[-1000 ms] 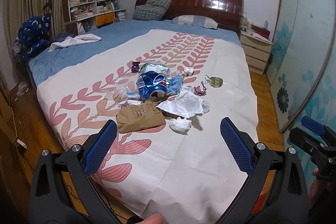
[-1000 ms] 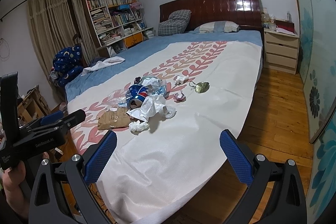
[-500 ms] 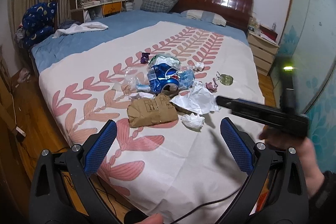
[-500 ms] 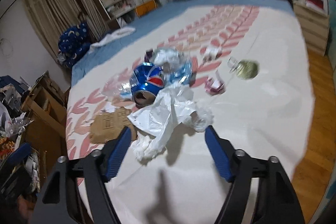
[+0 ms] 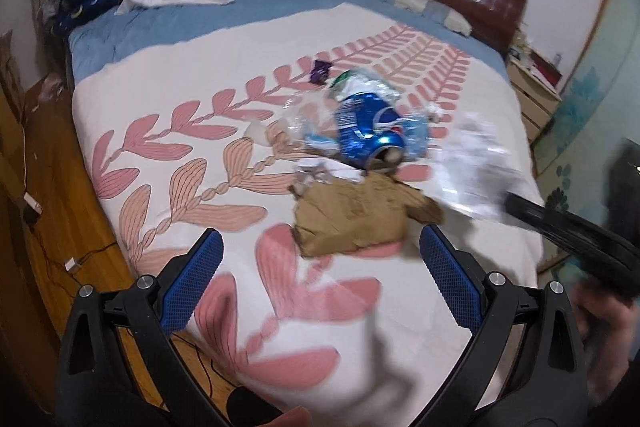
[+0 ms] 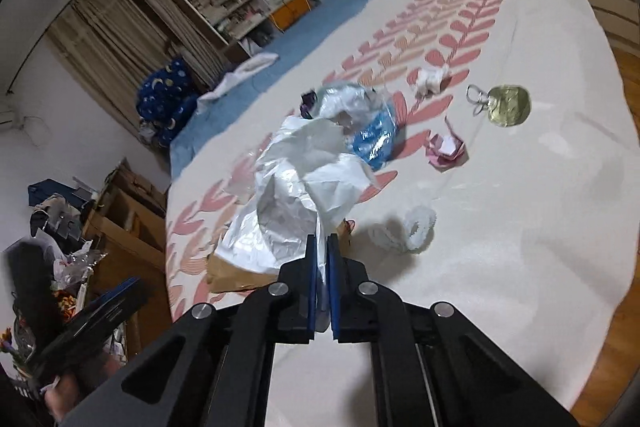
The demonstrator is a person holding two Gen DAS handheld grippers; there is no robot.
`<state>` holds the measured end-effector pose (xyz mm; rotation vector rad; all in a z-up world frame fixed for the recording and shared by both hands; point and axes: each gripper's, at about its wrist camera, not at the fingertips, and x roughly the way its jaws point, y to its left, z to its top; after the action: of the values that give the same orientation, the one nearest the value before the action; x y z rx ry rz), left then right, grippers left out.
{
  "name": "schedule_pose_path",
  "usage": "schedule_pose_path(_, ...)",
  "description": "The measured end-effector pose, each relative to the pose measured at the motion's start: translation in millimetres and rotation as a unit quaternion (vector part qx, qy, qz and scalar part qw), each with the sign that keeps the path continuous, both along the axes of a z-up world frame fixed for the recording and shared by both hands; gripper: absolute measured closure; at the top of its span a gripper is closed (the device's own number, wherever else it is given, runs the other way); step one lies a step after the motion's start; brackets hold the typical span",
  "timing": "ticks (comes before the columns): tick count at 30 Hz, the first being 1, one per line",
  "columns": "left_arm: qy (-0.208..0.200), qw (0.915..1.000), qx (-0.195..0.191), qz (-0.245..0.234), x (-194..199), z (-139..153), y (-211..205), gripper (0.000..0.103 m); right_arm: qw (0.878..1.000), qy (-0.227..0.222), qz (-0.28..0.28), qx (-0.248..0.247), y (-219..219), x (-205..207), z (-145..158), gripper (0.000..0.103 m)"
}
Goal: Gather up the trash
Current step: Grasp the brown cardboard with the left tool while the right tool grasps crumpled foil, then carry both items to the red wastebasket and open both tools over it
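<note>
Right gripper (image 6: 322, 247) fingers just closing, pinch white bag (image 6: 296, 187) edge; left gripper (image 5: 316, 263) wide open, empty. Next: lift bag, open it for trash.

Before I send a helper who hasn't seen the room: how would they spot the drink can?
On the bed, find the litter pile on the leaf-patterned cover. The can lies beyond the brown paper bag: crushed, shiny blue, the only metal cylinder.

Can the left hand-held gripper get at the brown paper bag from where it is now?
Probably yes. The left hand-held gripper is open, and the brown paper bag lies just beyond its fingertips with only bare bedspread between.
</note>
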<state>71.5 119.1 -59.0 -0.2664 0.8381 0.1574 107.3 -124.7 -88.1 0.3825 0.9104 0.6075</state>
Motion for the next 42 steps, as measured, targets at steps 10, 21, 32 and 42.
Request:
schedule_pose_path(10,0.048,0.9978,-0.029,-0.033,52.5,-47.9,3.7,0.005,0.999,-0.023,-0.008,0.032,-51.0,-38.6,26.1,0.097)
schedule_pose_path(21,0.043,0.9939,-0.088,-0.05,57.5,-62.8,6.4,0.058,1.0,-0.026,-0.009,0.013,-54.7,-43.1,26.0,0.097)
schedule_pose_path(32,0.005,0.9926,-0.098,-0.072,33.4,-20.8,-10.6,0.097,0.999,-0.042,-0.024,0.007,-61.7,-65.8,37.6,0.097)
schedule_pose_path(42,-0.097,0.9853,-0.045,-0.133,-52.1,88.5,-73.9,0.098,0.989,-0.124,-0.067,0.035,-125.3,-177.2,114.4,0.097)
